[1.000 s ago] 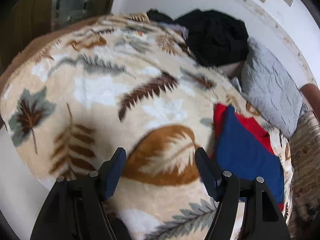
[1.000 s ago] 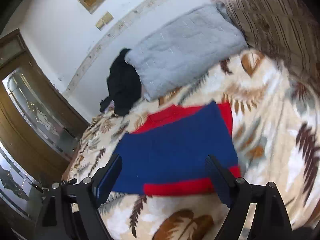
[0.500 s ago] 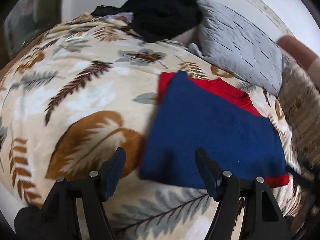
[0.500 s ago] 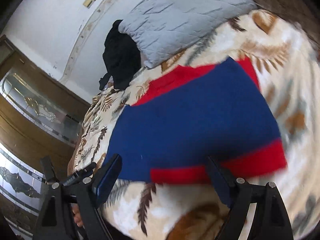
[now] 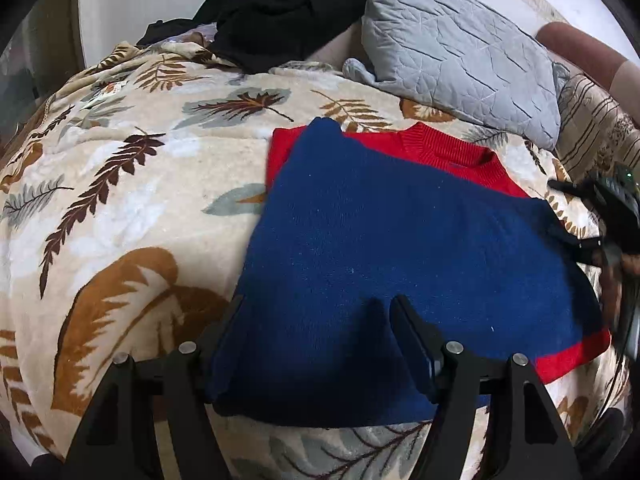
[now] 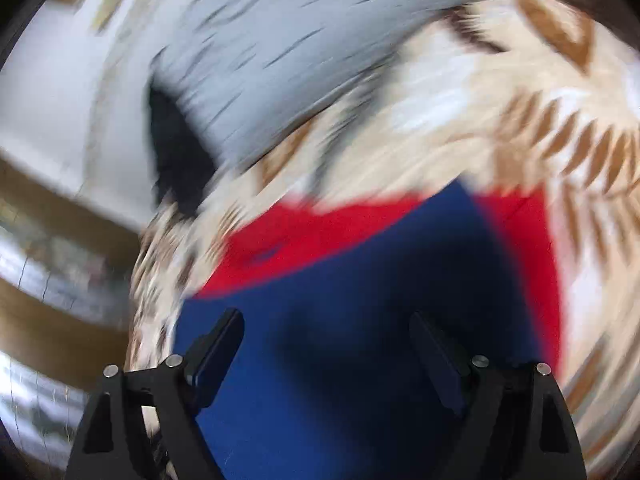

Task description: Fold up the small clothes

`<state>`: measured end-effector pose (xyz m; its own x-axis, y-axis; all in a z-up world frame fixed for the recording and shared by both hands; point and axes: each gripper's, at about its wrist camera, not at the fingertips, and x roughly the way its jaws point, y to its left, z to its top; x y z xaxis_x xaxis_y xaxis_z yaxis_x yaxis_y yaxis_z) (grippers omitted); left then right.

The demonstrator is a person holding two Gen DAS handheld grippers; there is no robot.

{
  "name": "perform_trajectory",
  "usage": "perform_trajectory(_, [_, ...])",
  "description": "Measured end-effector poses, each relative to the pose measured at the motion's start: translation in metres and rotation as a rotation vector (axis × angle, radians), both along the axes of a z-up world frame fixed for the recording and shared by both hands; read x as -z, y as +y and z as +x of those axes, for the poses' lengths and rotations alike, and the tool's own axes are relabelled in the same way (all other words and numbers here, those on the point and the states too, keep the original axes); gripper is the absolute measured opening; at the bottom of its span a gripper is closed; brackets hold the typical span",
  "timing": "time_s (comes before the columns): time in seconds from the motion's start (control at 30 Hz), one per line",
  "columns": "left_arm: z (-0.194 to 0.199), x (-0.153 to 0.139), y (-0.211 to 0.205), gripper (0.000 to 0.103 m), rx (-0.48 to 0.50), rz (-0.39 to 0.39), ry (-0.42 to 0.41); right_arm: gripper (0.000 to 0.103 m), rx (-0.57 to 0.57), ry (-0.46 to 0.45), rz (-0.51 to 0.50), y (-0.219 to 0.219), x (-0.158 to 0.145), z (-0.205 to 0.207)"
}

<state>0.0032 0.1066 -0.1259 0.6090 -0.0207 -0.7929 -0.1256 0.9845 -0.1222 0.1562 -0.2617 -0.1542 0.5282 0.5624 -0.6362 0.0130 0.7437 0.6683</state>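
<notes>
A small blue and red sweater (image 5: 392, 232) lies partly folded on a leaf-patterned blanket (image 5: 120, 200), its red collar toward the pillow. My left gripper (image 5: 316, 340) is open, its fingers straddling the sweater's near blue edge. My right gripper (image 6: 326, 352) is open over the blue part of the sweater (image 6: 360, 320); that view is blurred by motion. The right gripper also shows in the left wrist view (image 5: 612, 220), at the sweater's right edge.
A grey quilted pillow (image 5: 460, 52) and a heap of black clothes (image 5: 276, 4) lie at the bed's far end against a white wall. A striped cushion (image 5: 596, 132) is at the right. A wooden door (image 6: 40, 260) stands left.
Both grippers have moved in over the sweater. The left one swung right from bare blanket to the sweater's near edge. The right one dropped close over the blue cloth, still moving fast.
</notes>
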Motion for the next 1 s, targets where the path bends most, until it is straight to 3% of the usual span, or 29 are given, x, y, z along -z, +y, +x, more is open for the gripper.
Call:
perform_trajectory(0.07, [0.0,0.0,-0.001,0.072,0.002,0.01,0.002,0.085,0.084,0.011,0.054,-0.025,-0.001,0.008])
perform_trajectory(0.17, [0.0,0.0,-0.003,0.072,0.002,0.022,0.005,0.087,0.155,-0.031,-0.053,-0.041,-0.02,-0.004])
perform_trajectory(0.4, [-0.006,-0.003,-0.008,0.072,0.005,0.052,0.011,0.087,0.021,-0.123,0.057,-0.023,-0.042,-0.104])
perform_trajectory(0.5, [-0.011,-0.006,-0.009,0.072,0.001,0.054,0.008,0.087,-0.064,-0.125,0.109,-0.004,-0.035,-0.137])
perform_trajectory(0.57, [-0.015,-0.01,-0.009,0.072,0.005,0.051,0.006,0.087,-0.106,-0.093,0.076,0.006,-0.02,-0.143])
perform_trajectory(0.63, [-0.021,-0.015,-0.009,0.072,0.002,0.06,-0.003,0.087,-0.024,-0.029,0.001,-0.003,-0.002,-0.142])
perform_trajectory(0.73, [-0.027,-0.022,-0.003,0.072,-0.012,0.06,-0.019,0.087,0.046,-0.04,0.038,-0.016,-0.007,-0.15])
perform_trajectory(0.87, [-0.028,-0.025,-0.001,0.072,-0.022,0.044,-0.018,0.088,-0.04,-0.107,0.051,0.0,-0.022,-0.156])
perform_trajectory(0.97, [-0.033,-0.031,-0.004,0.072,-0.01,0.059,-0.029,0.087,0.062,0.016,0.031,-0.02,0.009,-0.148])
perform_trajectory(1.0, [-0.035,-0.033,-0.004,0.072,-0.006,0.068,-0.038,0.086,0.091,0.004,0.085,-0.026,0.01,-0.151])
